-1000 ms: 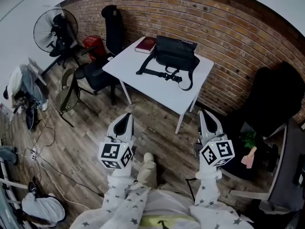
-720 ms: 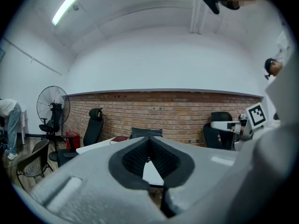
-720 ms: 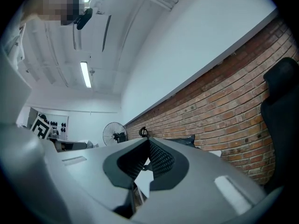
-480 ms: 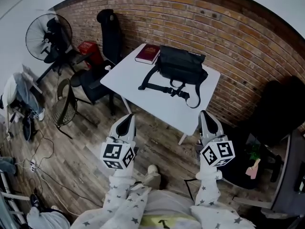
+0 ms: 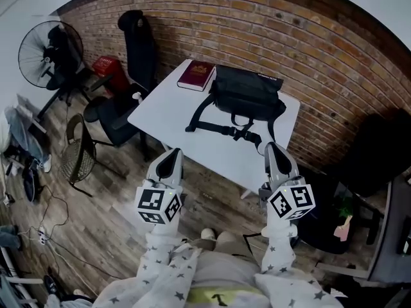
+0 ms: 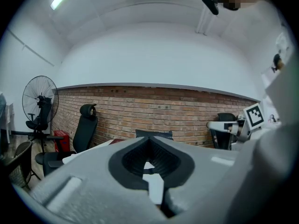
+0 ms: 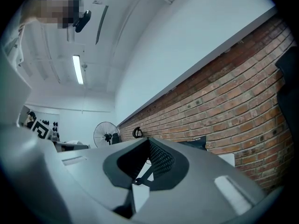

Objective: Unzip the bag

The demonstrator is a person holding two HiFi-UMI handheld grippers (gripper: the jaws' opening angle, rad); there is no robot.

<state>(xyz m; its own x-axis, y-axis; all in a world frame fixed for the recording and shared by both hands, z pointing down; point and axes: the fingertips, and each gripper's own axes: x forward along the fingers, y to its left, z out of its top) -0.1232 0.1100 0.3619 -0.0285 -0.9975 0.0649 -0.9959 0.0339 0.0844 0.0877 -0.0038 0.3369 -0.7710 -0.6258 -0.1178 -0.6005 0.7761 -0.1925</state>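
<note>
A black bag (image 5: pixel 247 94) with a long strap (image 5: pixel 221 128) lies on the white table (image 5: pixel 167 114) against the brick wall. Its top shows as a dark edge in the left gripper view, bag (image 6: pixel 154 133), and in the right gripper view, bag (image 7: pixel 195 143). My left gripper (image 5: pixel 169 161) is shut and empty, held in the air short of the table's near edge. My right gripper (image 5: pixel 275 153) is shut too, empty, hovering by the table's near right corner. Both sit well short of the bag.
A dark red book (image 5: pixel 196 76) lies on the table left of the bag. A black office chair (image 5: pixel 125 63) and a standing fan (image 5: pixel 48 50) are to the left, another black chair (image 5: pixel 379 153) to the right. Cables and clutter lie on the wooden floor (image 5: pixel 38 223).
The view has closed in on the table; the bag and table sit lower and larger in the head view. Both grippers stay shut, now near the table's front edge.
</note>
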